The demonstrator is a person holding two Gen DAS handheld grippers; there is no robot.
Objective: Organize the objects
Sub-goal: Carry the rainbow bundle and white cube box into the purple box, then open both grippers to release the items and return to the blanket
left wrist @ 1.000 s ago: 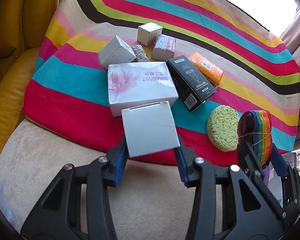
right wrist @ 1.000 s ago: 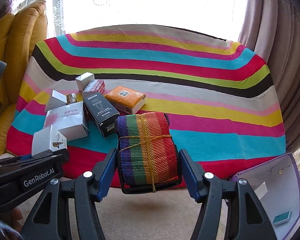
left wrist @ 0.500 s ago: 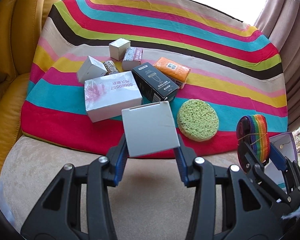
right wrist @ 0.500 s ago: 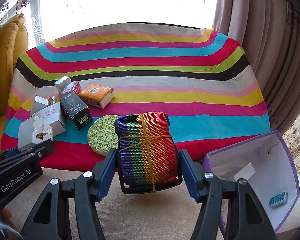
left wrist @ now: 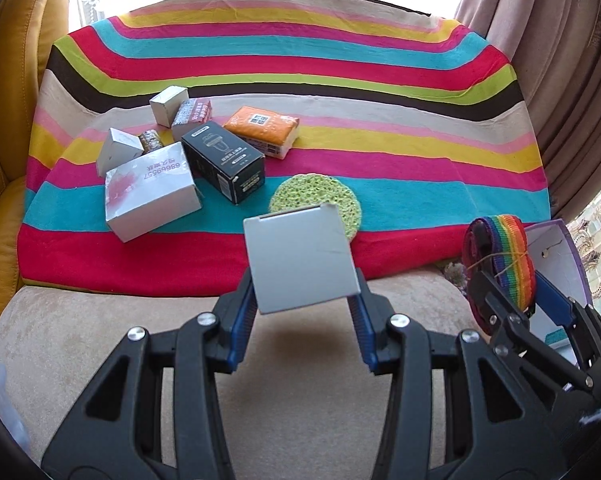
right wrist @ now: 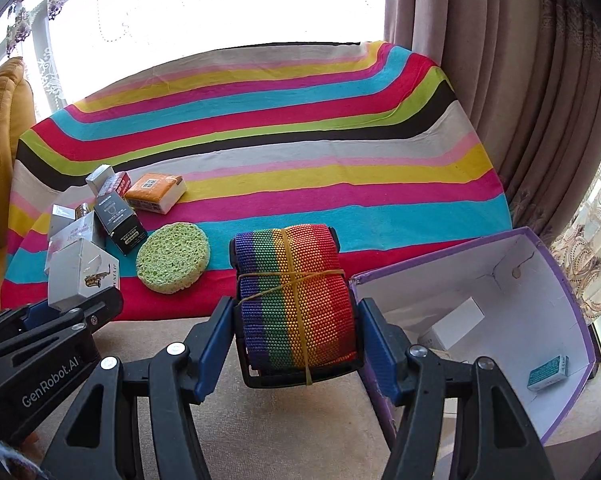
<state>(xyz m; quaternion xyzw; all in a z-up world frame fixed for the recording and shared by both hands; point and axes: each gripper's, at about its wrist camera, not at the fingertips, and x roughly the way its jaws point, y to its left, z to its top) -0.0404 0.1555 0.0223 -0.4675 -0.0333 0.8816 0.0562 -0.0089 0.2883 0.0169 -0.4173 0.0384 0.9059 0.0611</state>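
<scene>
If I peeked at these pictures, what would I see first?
First, the striped blanket with bright bands, spread under everything. Next, the rainbow strap roll tied with a yellow band, squeezed in the right gripper, right beside the open purple box. Then the green sponge on the blanket, left of the roll.

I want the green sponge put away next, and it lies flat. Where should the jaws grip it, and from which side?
Judging by its pose, come from above and close across the round rim of the green sponge. It is a flat disc lying on the striped cloth, clear of the black box, so no side face offers itself.
</scene>
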